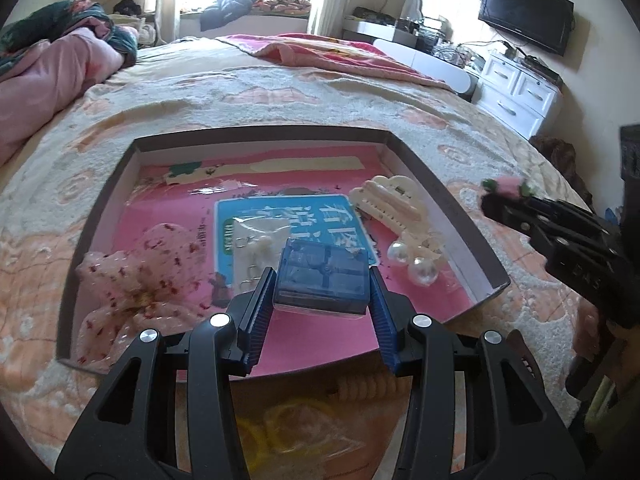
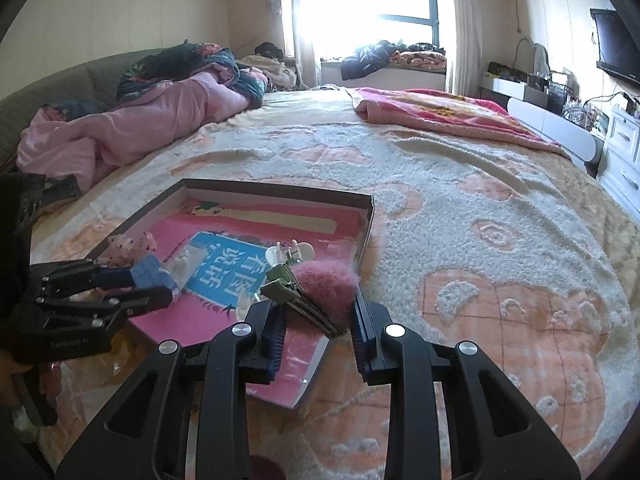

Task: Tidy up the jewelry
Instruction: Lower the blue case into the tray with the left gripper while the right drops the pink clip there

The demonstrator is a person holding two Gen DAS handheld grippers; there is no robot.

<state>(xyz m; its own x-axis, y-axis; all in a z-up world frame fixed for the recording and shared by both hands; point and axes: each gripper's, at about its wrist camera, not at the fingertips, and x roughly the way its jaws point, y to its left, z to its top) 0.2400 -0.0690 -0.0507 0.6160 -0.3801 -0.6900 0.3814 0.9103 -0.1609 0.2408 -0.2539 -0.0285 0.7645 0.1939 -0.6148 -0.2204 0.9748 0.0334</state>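
Note:
A shallow pink-lined box tray (image 1: 452,216) lies on the bed. My left gripper (image 1: 322,280) is shut on a small clear blue plastic case (image 1: 324,276), held just above the tray floor; it also shows in the right wrist view (image 2: 154,274). My right gripper (image 2: 316,300) is shut on a fuzzy pink pom-pom hair clip (image 2: 324,284) with a metal clasp, over the tray's right edge; it shows at the right of the left wrist view (image 1: 506,188). In the tray lie a cream claw clip (image 1: 390,200), pearl bobbles (image 1: 416,264), a bag of earrings (image 1: 256,252) and a pink speckled scrunchie (image 1: 136,292).
The tray (image 2: 366,232) sits on a fluffy cream and peach bedspread (image 2: 500,248). Pink quilts (image 2: 132,128) are piled at the far left. A clear bag with yellow bands (image 1: 296,428) and a beige spiral tie (image 1: 360,384) lie near me, in front of the tray. White drawers (image 1: 516,92) stand to the right.

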